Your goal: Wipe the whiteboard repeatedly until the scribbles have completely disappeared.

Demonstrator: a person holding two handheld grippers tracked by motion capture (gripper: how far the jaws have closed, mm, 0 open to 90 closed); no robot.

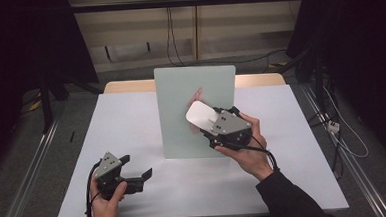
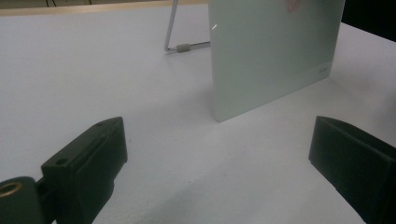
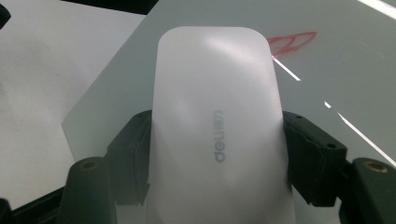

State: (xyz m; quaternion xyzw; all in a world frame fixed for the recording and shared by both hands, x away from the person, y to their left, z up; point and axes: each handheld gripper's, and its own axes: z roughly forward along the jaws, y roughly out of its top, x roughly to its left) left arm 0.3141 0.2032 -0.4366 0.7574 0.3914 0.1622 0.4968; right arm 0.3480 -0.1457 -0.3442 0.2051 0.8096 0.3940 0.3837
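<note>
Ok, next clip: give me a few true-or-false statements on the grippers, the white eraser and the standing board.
1. The right gripper is shut on the white eraser. True.
2. The left gripper holds a marker. False: its jaws are open with nothing between them.
3. The board lies flat on the table. False: it stands upright on a wire stand.
4. Red marks show on the board. True.

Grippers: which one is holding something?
The right gripper, shut on the white eraser at the whiteboard. The left gripper is open.
</note>
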